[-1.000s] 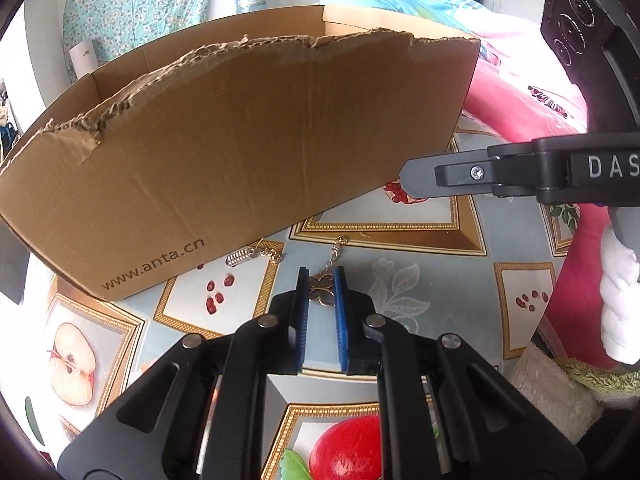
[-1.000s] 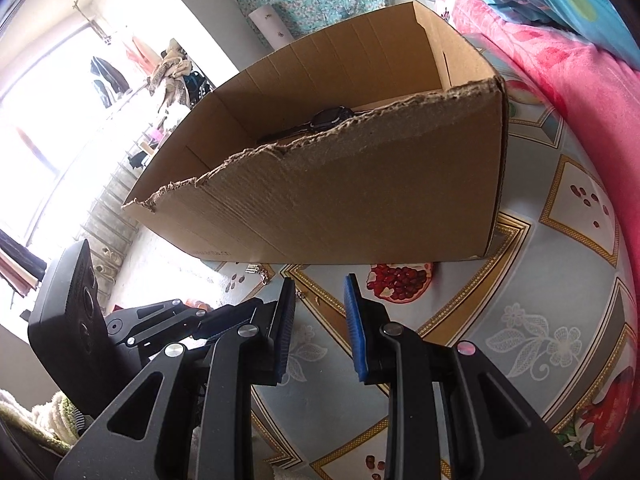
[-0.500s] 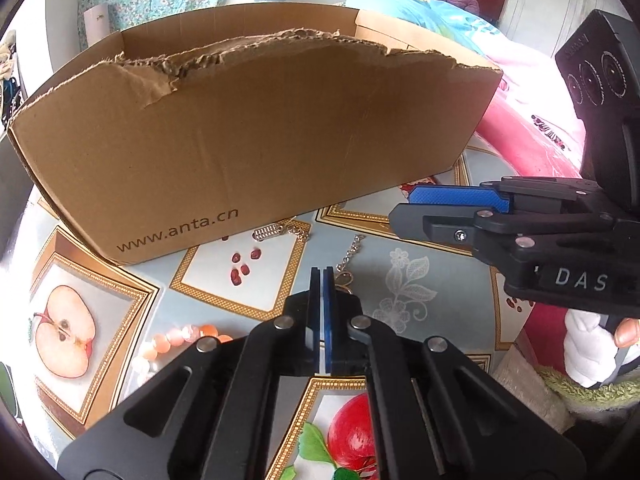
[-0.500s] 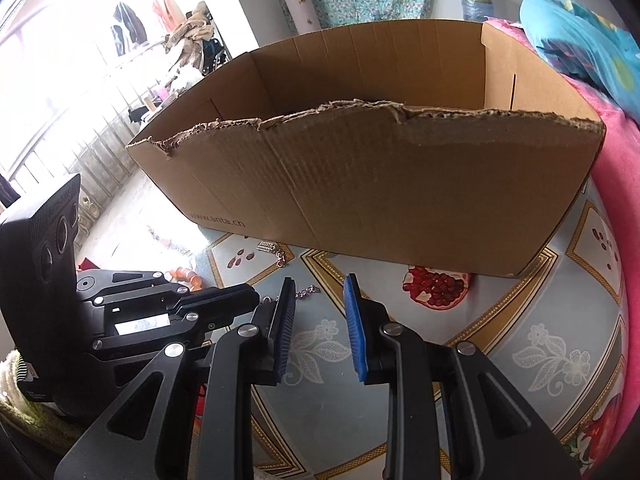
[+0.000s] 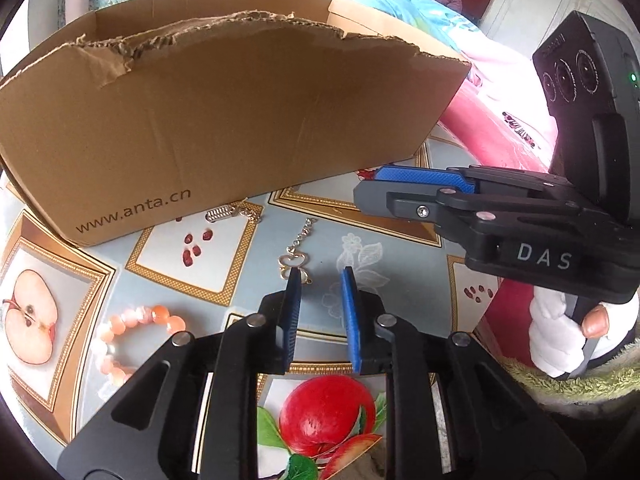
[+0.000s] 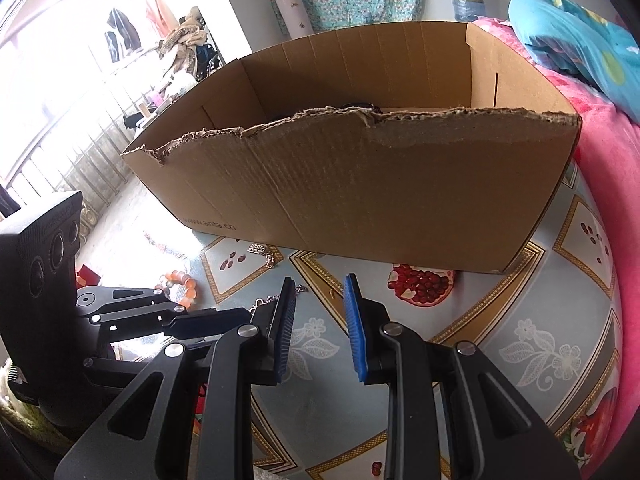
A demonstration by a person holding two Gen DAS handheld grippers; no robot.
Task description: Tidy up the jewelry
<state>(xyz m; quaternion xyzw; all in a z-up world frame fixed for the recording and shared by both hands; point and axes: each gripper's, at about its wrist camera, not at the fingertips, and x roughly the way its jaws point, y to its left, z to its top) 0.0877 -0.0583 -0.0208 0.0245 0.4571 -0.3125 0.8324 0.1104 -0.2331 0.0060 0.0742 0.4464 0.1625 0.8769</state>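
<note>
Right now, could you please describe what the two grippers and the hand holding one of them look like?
Both grippers are black plastic with angular linked arms, silver pivot pins and blue ribbed pads on flat fingers. The left gripper fills its own view. The right gripper bears white letters "DAS", and behind it rises a black block with three round lenses and a green light. The hand on its handle wears a white knitted glove.

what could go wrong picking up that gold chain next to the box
The left gripper is opening with nothing between its pads; the gold chain lies flat on the tablecloth just off the left pad, so a close may miss or only snag the clasp. The right gripper hangs close above and could bump it. A lifted chain could catch the cardboard box and its torn edge.
</note>
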